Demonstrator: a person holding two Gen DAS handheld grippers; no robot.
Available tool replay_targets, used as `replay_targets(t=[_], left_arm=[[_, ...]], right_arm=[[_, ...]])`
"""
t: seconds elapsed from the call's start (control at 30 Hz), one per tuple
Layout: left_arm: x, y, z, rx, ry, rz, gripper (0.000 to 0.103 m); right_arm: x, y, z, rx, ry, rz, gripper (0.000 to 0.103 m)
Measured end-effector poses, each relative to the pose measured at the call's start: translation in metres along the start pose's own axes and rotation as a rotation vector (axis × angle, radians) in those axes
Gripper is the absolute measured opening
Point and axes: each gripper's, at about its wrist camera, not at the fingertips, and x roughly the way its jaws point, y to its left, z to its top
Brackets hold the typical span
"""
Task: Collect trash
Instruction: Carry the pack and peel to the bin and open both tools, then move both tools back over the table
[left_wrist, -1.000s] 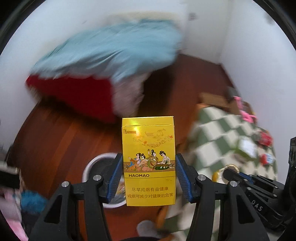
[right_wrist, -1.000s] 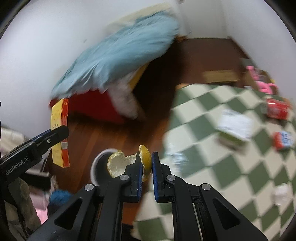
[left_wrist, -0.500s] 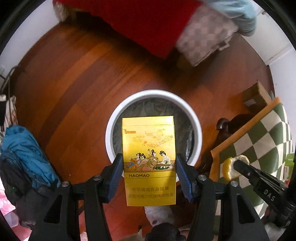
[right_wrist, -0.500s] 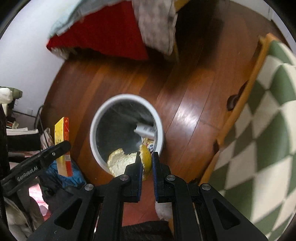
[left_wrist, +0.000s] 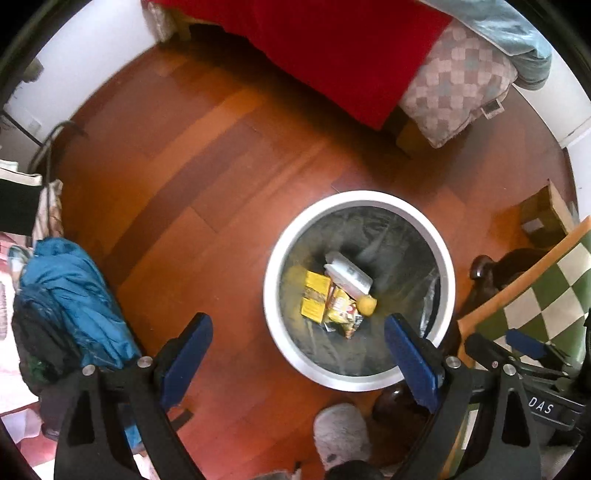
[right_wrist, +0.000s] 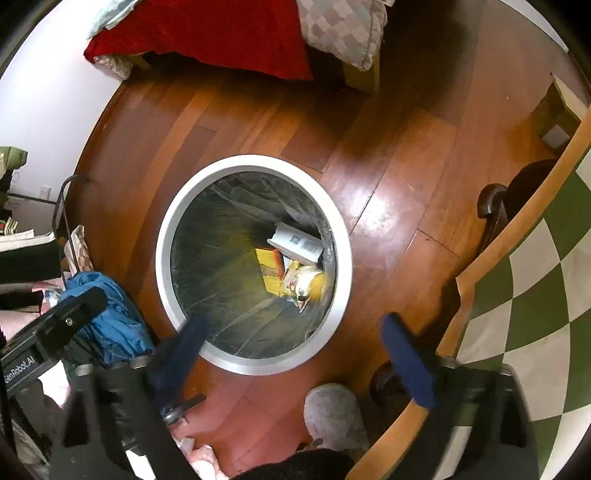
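Both claws have just sprung apart, nothing between them: left claw (left_wrist: 297, 345), right claw (right_wrist: 291, 345). Yellow box (left_wrist: 315, 297) and lemon peel (left_wrist: 366, 305) lie in the bin (left_wrist: 291, 240).

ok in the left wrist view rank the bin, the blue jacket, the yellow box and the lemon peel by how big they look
1. bin
2. blue jacket, nearly as big and beside the bin, though its full extent is unclear
3. yellow box
4. lemon peel, smallest
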Motion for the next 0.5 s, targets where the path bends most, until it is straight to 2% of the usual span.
replay_targets(t=[0.17,0.3,0.5], left_arm=[[-0.016,0.001,-0.012,0.006,-0.031,0.045,0.095],[-0.029,-0.001,-0.021,0.016,-0.043,0.050,0.095],[-0.054,-0.005,-0.033,0.031,-0.074,0.039,0.095]], right_arm=[[-0.010,0.012,-0.016,-0.049,-0.020,-0.070,0.100],[-0.027,0.019,-0.031,-0.086,-0.049,-0.118,0.101],[-0.055,0.026,-0.052,-0.093,-0.078,-0.118,0.101]])
